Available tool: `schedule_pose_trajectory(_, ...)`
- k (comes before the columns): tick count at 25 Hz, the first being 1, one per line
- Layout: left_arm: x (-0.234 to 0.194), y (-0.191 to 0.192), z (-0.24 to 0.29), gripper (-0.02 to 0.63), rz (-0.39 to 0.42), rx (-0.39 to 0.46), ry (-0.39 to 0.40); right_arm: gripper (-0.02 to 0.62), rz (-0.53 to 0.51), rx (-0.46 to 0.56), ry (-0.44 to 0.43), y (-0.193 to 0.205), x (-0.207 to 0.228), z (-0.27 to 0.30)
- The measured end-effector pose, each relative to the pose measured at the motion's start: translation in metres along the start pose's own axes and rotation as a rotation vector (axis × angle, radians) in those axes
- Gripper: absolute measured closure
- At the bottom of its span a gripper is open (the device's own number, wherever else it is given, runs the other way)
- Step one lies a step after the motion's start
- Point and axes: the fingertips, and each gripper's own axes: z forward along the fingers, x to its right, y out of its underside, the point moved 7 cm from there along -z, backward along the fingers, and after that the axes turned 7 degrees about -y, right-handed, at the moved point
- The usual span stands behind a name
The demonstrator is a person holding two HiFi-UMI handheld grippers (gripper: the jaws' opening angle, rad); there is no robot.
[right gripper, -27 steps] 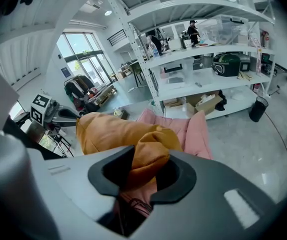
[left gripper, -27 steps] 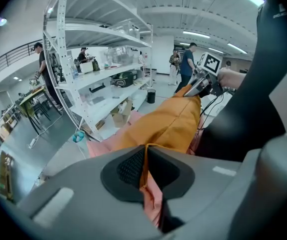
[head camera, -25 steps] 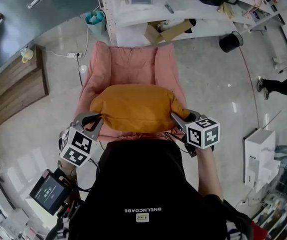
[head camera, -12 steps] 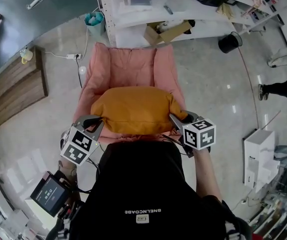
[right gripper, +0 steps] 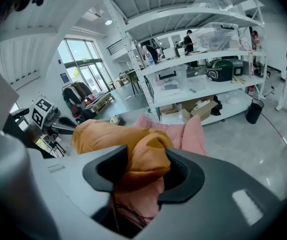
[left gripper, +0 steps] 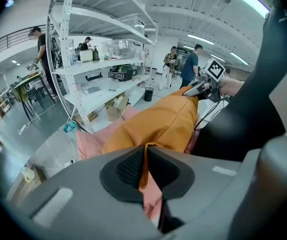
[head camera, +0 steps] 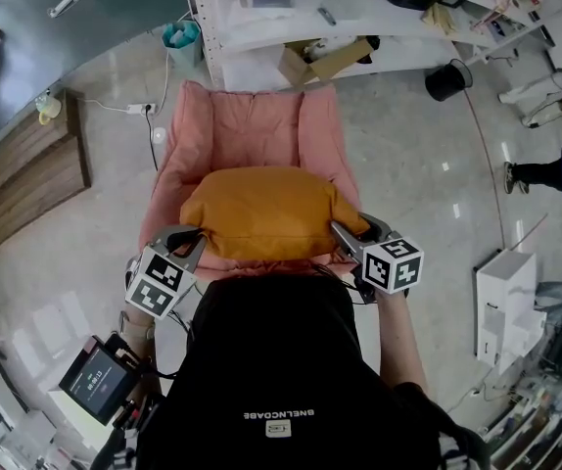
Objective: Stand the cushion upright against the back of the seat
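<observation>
— How far along?
— Barely. The cushion (head camera: pixel 266 213) lies flat across the near seat of the armchair (head camera: pixel 252 125), not against its far back. The left gripper (head camera: pixel 185 238) pinches its left corner tight. The right gripper (head camera: pixel 345 233) has just been opening, and the right corner fills its half-parted jaws.
— Any writing?
— White letters on the black top (head camera: pixel 279 412), too small to read.

One cushion (head camera: pixel 266 213), one armchair (head camera: pixel 252 130), one cardboard box (head camera: pixel 320 63), one black bin (head camera: pixel 447 82).
</observation>
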Motion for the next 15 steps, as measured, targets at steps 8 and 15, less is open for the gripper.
schedule_pose_trajectory(8, -0.003, 0.001, -0.001, 0.572, -0.016, 0.03, -0.004, 0.247, -0.284, 0.066, 0.004, -0.028, 0.002, -0.05)
schedule_pose_trajectory(15, -0.002, -0.001, 0.0, 0.574, 0.006, 0.017, -0.009, 0.243, -0.635, -0.179, -0.109, -0.024, -0.036, -0.019)
